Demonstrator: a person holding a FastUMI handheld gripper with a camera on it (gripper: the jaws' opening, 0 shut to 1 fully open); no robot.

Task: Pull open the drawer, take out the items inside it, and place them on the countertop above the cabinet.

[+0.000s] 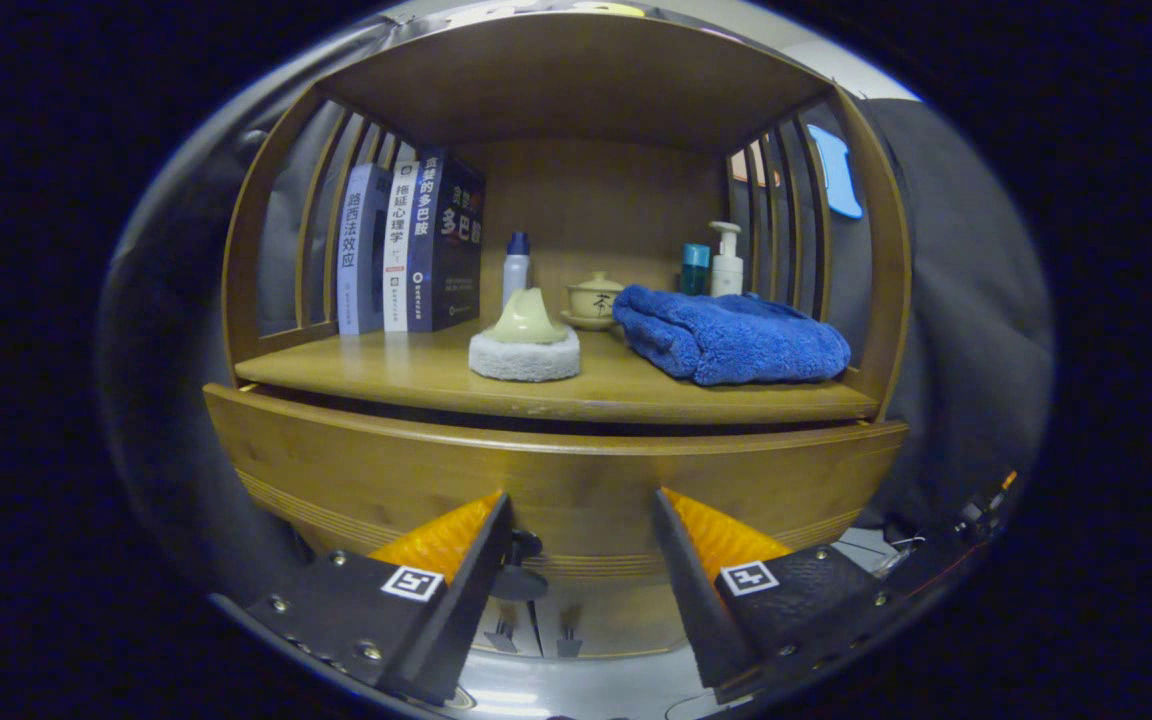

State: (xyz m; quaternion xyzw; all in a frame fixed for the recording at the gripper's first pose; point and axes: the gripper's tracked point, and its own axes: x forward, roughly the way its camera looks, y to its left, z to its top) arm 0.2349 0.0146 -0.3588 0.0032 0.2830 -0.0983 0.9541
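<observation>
The wooden drawer front (576,480) spans the cabinet just ahead of my fingers, and a dark gap runs between its top edge and the countertop (406,375) above. A small dark knob (524,547) sticks out of the drawer front, close to the inner side of my left finger. My gripper (581,510) is open, with the knob in the gap between its fingers and neither finger pressing on it. The inside of the drawer is hidden.
On the countertop stand three books (406,250) at the left, a white bottle (515,266), a pale scrubber on a white fluffy pad (526,345), a lidded cup (594,297), a folded blue towel (736,335) and two bottles (714,262) behind it. Slatted side walls and a roof enclose the shelf.
</observation>
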